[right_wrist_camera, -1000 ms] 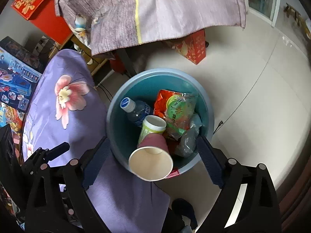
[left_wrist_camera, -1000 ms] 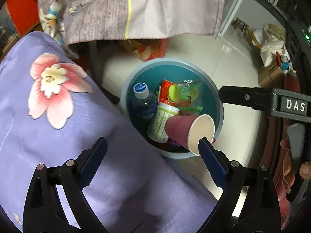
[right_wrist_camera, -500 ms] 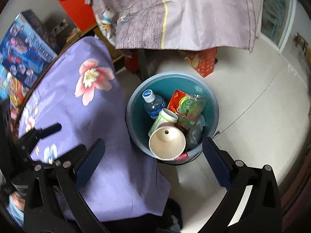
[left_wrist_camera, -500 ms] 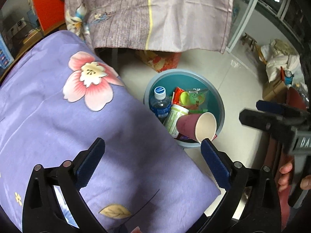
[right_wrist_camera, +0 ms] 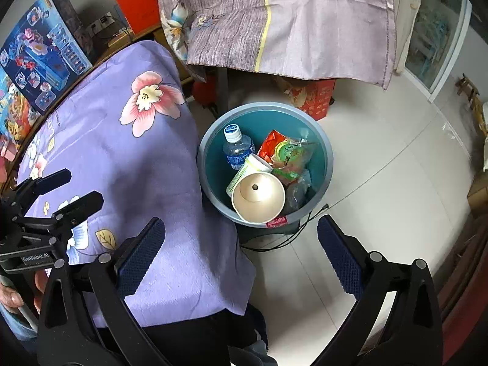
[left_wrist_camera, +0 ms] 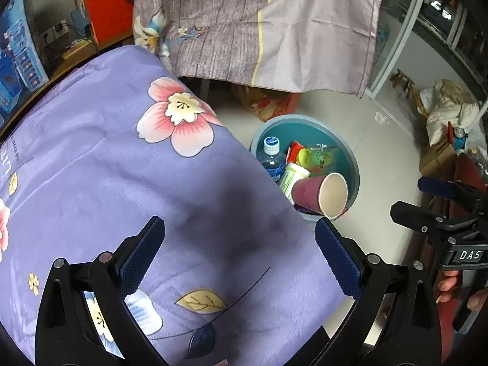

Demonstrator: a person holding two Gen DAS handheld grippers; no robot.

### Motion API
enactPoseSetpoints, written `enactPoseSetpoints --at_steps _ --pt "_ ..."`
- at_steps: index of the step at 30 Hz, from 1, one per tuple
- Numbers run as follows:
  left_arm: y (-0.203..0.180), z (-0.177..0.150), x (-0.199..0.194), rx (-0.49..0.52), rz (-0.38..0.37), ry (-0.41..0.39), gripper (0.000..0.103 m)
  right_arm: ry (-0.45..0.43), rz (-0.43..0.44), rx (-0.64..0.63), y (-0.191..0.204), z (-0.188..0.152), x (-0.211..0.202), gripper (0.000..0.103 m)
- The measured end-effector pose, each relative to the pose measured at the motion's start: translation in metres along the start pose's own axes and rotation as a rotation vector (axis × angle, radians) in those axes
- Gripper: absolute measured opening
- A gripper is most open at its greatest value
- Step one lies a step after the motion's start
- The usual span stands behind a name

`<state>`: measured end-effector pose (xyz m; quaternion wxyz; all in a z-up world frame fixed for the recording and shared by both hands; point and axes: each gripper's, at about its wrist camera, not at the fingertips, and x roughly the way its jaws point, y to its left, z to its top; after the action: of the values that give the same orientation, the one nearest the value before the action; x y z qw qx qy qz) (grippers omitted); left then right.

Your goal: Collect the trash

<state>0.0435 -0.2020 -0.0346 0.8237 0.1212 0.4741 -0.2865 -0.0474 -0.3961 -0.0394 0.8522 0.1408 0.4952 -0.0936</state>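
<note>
Both are empty and spread wide: the right hand-held gripper [right_wrist_camera: 241, 251], its jaws just finished opening, and the left hand-held gripper [left_wrist_camera: 239, 251]. Both have pulled up and back. The paper cup [right_wrist_camera: 258, 198] now rests in the blue bin [right_wrist_camera: 326, 149] on a bottle [right_wrist_camera: 238, 149] and wrappers [right_wrist_camera: 288, 157] — that piece is collected. Beside the bin is the purple floral cloth [right_wrist_camera: 128, 164] over the counter; beyond, pale floor tiles [right_wrist_camera: 396, 164] and a draped grey cloth [right_wrist_camera: 274, 21].

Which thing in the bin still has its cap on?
The water bottle, the clear one with the blue label and cap. The paper cup beside it lies open-mouthed, and the white tub is partly hidden.
</note>
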Motion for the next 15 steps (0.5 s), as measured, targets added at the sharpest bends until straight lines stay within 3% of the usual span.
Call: enactPoseSetpoints --at_steps 15 --pt "0.015 -0.019 -0.02 -0.028 0.042 -0.022 0.099 0.005 -0.018 -0.013 0.008 -0.014 -0.003 0.096"
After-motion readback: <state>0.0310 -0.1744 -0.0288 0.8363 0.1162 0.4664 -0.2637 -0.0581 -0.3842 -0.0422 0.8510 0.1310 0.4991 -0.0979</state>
